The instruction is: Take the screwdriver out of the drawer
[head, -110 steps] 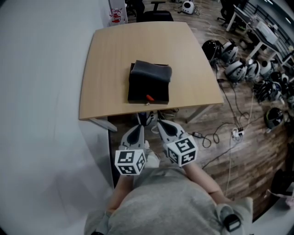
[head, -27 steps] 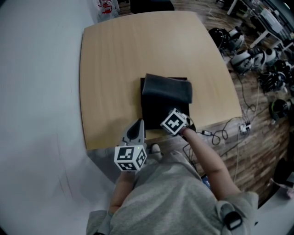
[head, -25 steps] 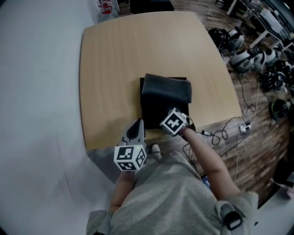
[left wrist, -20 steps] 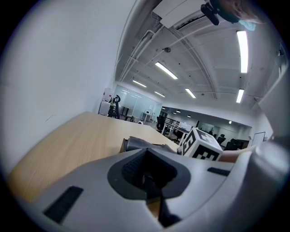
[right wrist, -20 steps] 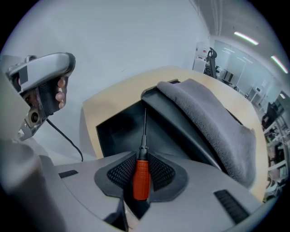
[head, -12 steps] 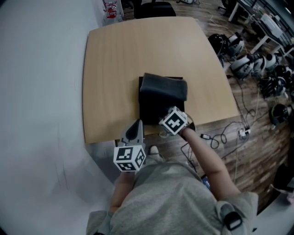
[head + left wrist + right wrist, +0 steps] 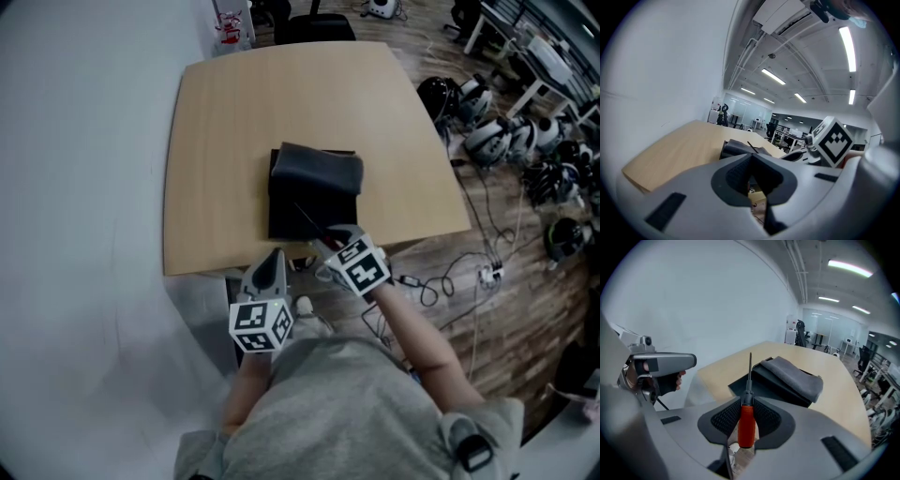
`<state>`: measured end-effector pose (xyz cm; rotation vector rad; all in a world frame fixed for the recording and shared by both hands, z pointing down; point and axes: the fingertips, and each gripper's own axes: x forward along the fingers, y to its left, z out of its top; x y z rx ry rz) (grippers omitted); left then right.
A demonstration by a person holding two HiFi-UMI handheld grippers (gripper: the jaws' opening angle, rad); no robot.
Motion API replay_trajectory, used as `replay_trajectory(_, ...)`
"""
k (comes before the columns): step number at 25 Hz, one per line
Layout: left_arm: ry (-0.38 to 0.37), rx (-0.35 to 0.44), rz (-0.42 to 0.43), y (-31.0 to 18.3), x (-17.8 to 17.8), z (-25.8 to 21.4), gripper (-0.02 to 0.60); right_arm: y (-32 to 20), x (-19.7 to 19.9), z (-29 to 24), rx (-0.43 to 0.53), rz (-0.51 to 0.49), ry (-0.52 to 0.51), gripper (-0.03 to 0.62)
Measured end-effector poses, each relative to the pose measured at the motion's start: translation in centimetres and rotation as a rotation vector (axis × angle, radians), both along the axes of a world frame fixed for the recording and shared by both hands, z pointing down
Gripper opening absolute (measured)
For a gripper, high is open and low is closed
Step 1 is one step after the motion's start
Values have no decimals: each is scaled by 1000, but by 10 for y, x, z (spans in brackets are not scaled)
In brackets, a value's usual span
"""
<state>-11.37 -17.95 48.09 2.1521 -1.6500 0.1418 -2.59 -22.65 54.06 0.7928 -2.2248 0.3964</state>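
Observation:
A black drawer box (image 7: 289, 214) sits near the front edge of the wooden table (image 7: 216, 141), with a folded grey cloth (image 7: 319, 171) on top. My right gripper (image 7: 328, 247) hangs over the table's near edge, just in front of the box. It is shut on the screwdriver (image 7: 746, 423) by its red handle. The thin shaft (image 7: 307, 221) points back over the box, and the right gripper (image 7: 747, 399) sees the box (image 7: 743, 382) and cloth (image 7: 793, 374) beyond the tip. My left gripper (image 7: 274, 258) is shut and empty, left of the right one, off the table edge.
Helmets and gear (image 7: 497, 131) lie on the wood floor at the right, with cables and a power strip (image 7: 483, 274) nearer. A dark chair (image 7: 314, 26) stands behind the table. A white wall runs along the left.
My right gripper has risen out of the drawer and drawn back toward the table's near edge with the screwdriver in it. The left gripper has shifted a little beside it.

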Motion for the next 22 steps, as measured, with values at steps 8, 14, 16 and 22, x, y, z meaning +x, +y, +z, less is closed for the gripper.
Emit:
replay_trajectory(8,-11,5,-17,55,35,-3,0,57,37,-34,105,62,-139,84)
replay_trajectory(14,-12,3,-26,100,59,1,0,108,68,-45,128,100,-215,84)
replay_trajectory(16,-12,2,-27,113,66,1,0,124,76,-48,129,106,-233,84)
replay_trajectory(22,-11,8,-26,146,78,0,0,163,92,-50,150,130,-269,84)
